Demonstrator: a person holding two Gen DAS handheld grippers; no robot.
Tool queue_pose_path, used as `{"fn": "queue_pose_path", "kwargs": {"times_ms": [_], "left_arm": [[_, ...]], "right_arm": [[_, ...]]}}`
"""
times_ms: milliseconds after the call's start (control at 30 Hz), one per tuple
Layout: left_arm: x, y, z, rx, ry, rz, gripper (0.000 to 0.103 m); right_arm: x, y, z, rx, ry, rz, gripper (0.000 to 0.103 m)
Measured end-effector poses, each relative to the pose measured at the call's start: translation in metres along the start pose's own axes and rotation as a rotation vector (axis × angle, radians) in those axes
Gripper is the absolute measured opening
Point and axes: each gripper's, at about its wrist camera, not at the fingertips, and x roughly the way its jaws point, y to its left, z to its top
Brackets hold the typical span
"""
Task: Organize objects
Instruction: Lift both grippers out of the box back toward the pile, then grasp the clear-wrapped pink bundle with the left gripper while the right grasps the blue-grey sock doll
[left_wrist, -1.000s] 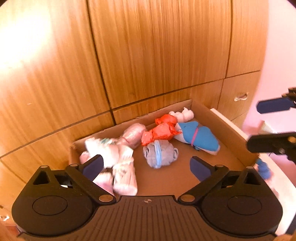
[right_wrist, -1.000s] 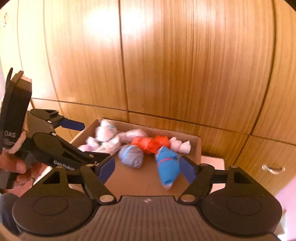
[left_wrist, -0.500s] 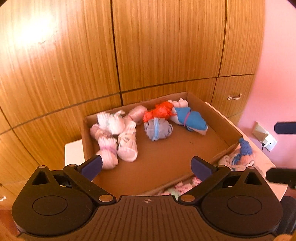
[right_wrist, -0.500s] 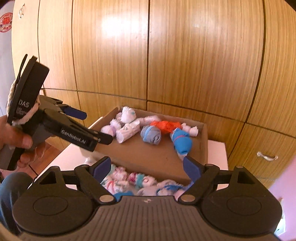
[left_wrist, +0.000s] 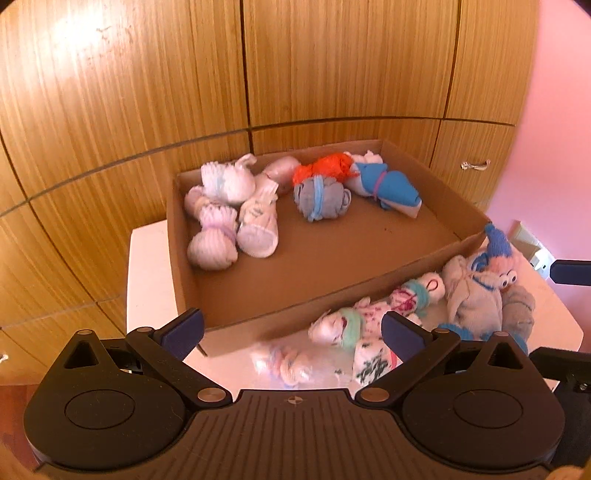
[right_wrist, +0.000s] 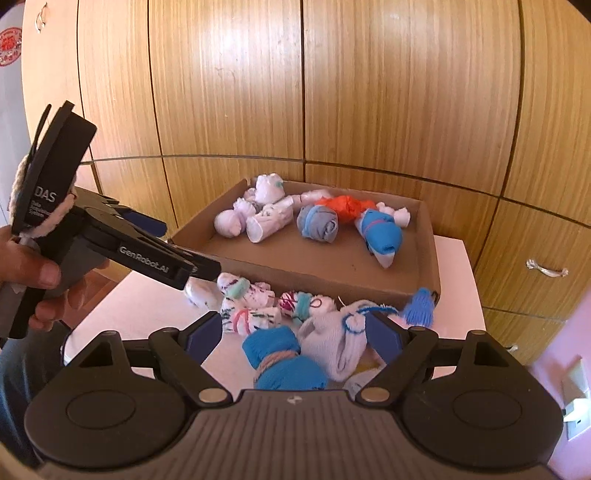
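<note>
Both grippers are seen open and empty. The blue sock bundle (right_wrist: 282, 360) lies on the table (right_wrist: 147, 306) just ahead of and below the right gripper (right_wrist: 293, 328), nearer it than the left gripper (left_wrist: 291, 328), its long axis judged diagonal to the jaws, short of the cardboard box (right_wrist: 325, 275).

The cardboard box (left_wrist: 192, 295) (shared by both views) is seen from above, near, facing the wooden cupboards (right_wrist: 369, 92).

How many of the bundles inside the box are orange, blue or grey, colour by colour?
Orange bundle: 1
Blue bundle: 1
Grey bundle: 1
Total: 3, all inside the box
</note>
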Motion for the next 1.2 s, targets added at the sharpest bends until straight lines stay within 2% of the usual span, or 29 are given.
{"fn": "queue_pose_path", "kwargs": {"times_ms": [267, 533, 633, 767, 900, 1200], "left_arm": [[0.001, 0.006, -0.025, 0.007, 0.014, 0.009, 0.102], [-0.002, 0.012, -0.037, 0.013, -0.001, -0.039, 0.102], [0.002, 0.013, -0.039, 0.029, 0.001, -0.031, 0.102], [0.008, 0.020, -0.041, 0.003, 0.017, -0.025, 0.102], [0.012, 0.026, -0.042, -0.023, 0.020, -0.037, 0.102], [0.029, 0.020, -0.037, -0.064, 0.017, -0.054, 0.102]], "right_arm": [[0.006, 0.012, -0.017, -0.042, -0.014, -0.020, 0.072], [0.017, 0.019, -0.032, -0.055, 0.031, -0.022, 0.069], [0.019, 0.022, -0.036, -0.041, 0.052, 0.003, 0.071], [0.008, 0.023, -0.035, 0.012, 0.049, 0.089, 0.070], [0.004, 0.026, -0.035, -0.009, 0.020, 0.039, 0.072], [0.035, 0.026, -0.043, -0.027, 0.061, -0.009, 0.071]]}}
